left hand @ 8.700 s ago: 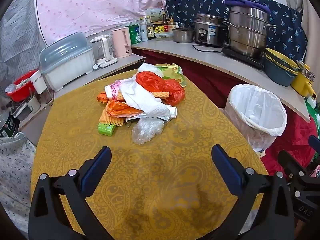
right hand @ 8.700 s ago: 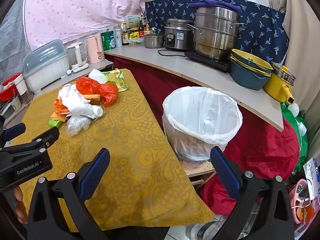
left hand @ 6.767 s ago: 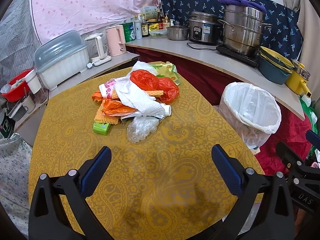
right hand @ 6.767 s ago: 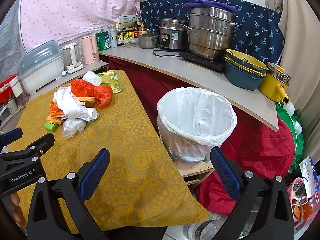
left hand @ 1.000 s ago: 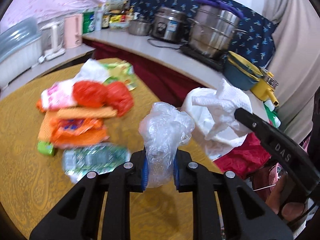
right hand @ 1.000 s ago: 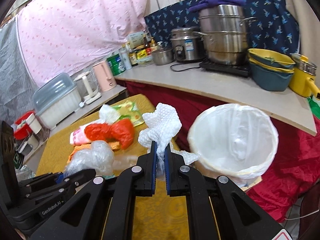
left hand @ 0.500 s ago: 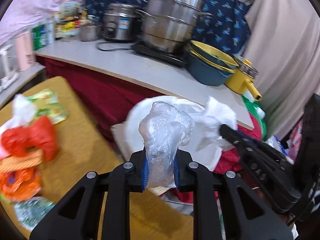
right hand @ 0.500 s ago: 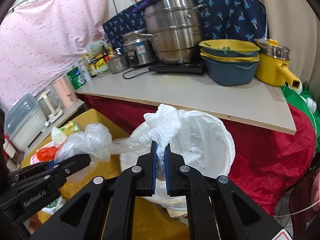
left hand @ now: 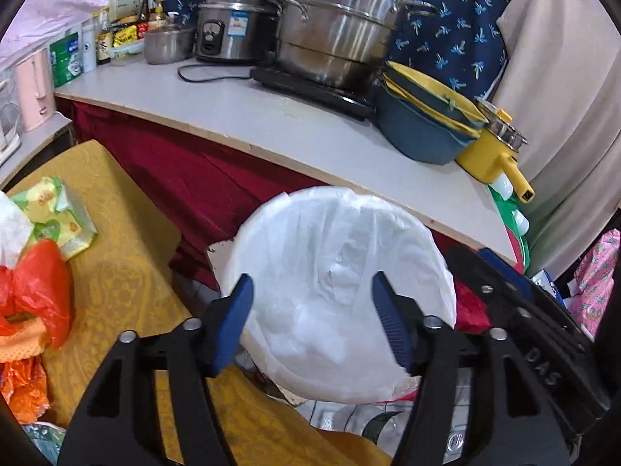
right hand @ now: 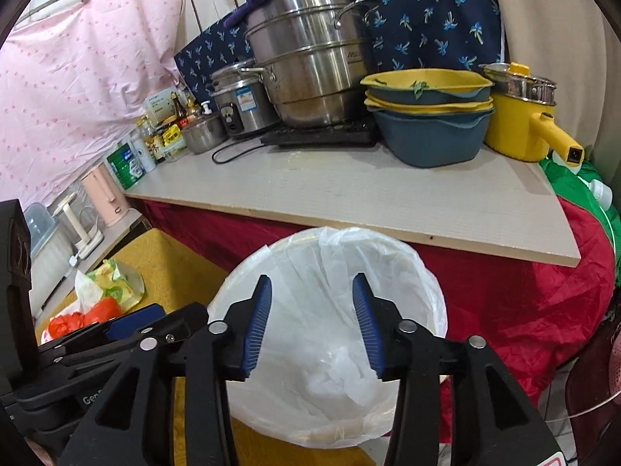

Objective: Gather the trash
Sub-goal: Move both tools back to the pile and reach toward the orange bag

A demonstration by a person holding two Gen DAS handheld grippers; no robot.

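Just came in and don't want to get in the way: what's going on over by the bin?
A person is clearing trash off the table with a handheld gripper in each hand. Both the left gripper and the right gripper hover over the lined bin, jaws opening with nothing between them. Crumpled plastic lies at the bottom of the bin. More trash waits on the table, including a red bag and a green wrapper.

A white-lined bin (left hand: 337, 272) stands by a mustard paisley tablecloth (left hand: 116, 272), dark-red skirting (right hand: 524, 291) and palm-printed navy cloth (right hand: 427, 7).
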